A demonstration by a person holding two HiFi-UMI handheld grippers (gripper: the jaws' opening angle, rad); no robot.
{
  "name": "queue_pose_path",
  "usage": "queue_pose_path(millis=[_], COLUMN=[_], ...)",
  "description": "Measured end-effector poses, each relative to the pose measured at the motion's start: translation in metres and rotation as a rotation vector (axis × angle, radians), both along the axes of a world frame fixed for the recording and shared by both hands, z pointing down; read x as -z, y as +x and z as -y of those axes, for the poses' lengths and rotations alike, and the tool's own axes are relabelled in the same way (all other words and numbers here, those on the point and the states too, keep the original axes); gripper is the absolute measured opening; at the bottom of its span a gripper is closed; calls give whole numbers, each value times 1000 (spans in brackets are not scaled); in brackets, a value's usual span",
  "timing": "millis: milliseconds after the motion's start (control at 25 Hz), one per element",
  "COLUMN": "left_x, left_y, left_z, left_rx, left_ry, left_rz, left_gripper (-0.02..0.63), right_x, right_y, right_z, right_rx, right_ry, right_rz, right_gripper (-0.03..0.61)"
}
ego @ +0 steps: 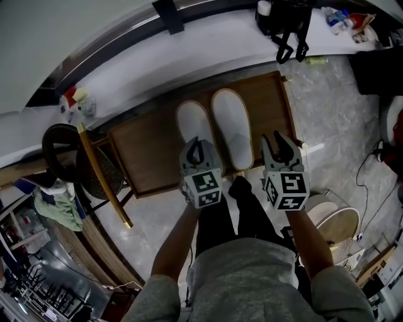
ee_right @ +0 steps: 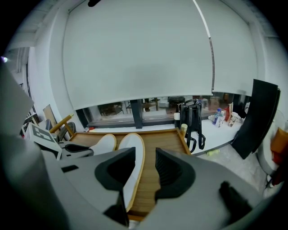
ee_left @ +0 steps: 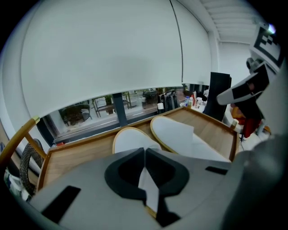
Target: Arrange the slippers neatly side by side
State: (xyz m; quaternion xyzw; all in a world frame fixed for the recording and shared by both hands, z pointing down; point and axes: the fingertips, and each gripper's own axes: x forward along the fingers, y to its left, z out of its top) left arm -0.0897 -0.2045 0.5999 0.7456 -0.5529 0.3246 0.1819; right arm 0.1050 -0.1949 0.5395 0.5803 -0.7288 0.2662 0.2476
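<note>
Wooden tray (ego: 145,144) under the window ledge carries both white slippers at its middle, toes toward its far rim and sides nearly touching, so I judge only a squaring nudge remains. The left gripper (ego: 196,141), jaws together, pokes at the left slipper (ego: 192,119) near the tray's front edge. The right gripper (ego: 274,138) waits gaping and empty over the tray's front right corner, beside the right slipper (ego: 232,122).

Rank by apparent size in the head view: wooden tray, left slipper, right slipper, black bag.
1. Wooden tray.
2. Right slipper.
3. Left slipper, though the left gripper hides its heel, possibly equal.
4. Black bag, cropped at top.
</note>
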Motion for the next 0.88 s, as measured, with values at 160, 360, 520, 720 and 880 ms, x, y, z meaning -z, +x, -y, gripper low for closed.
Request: queue_pose_path(millis=[160, 360, 520, 720, 880], left_x=[-2, -2, 11, 48, 97], left_y=[1, 7, 0, 0, -8], left_z=[-3, -10, -9, -44, -64], left_rx=[-15, -33, -19, 18, 47], left_ry=[-24, -79, -78, -27, 60], left_rz=[-7, -69, -65, -52, -44], left_gripper=[25, 138, 193, 198, 196], right_x=[7, 23, 43, 83, 115], right_y=[5, 12, 16, 41, 56], right_z=[-2, -4, 4, -15, -24], right_rx=[-1, -1, 43, 104, 132], right_ry=[9, 24, 73, 127, 188], right_rz=[-3, -8, -1, 15, 17], right_gripper=[140, 140, 140, 136, 85])
